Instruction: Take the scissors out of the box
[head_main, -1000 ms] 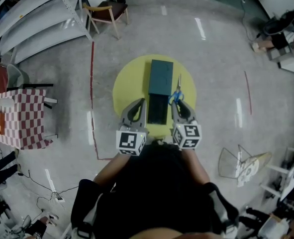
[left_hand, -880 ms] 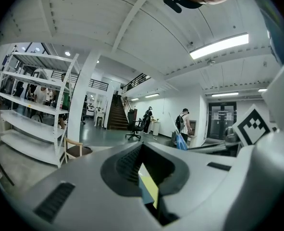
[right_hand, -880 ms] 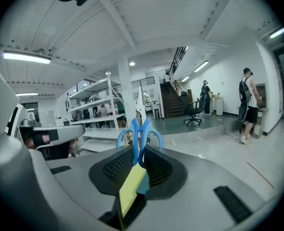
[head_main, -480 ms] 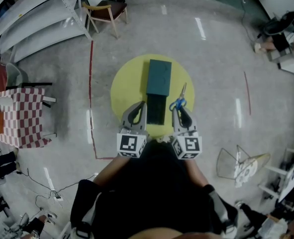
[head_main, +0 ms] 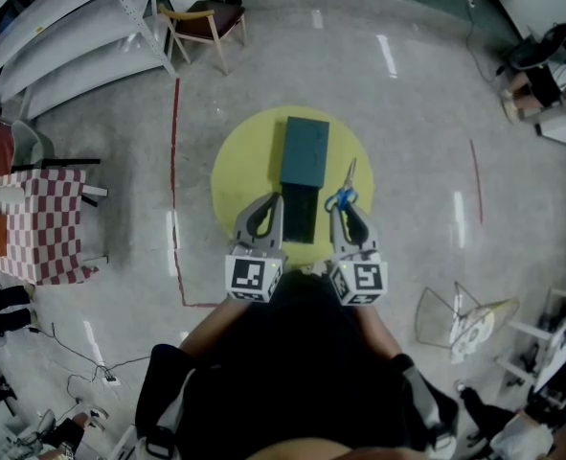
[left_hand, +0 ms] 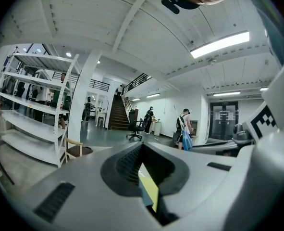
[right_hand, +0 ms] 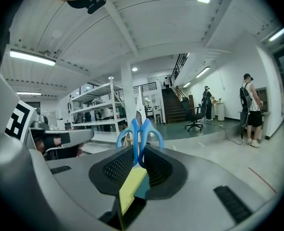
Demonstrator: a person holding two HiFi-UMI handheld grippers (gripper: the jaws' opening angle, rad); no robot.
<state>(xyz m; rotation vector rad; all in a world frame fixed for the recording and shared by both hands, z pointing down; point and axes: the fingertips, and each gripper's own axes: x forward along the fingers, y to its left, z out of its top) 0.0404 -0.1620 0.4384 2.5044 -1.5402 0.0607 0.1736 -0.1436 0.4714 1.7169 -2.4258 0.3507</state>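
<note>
A dark teal box lies on the round yellow table, with a darker open part reaching toward me. My right gripper is shut on the blue handles of the scissors, and the blades point away and slightly right, beside the box's right edge. In the right gripper view the scissors stand upright between the fingertips, above the table. My left gripper hovers at the box's near left corner, shut with nothing in it. In the left gripper view only a sliver of yellow table shows between its jaws.
A wooden chair and white shelving stand at the back left. A checkered table is at the left, and a wire frame at the right. A red tape line runs along the floor. People stand far off by a staircase.
My right gripper has drawn back toward me and risen a little with the scissors, whose blades now tilt slightly right. The left gripper has barely moved.
</note>
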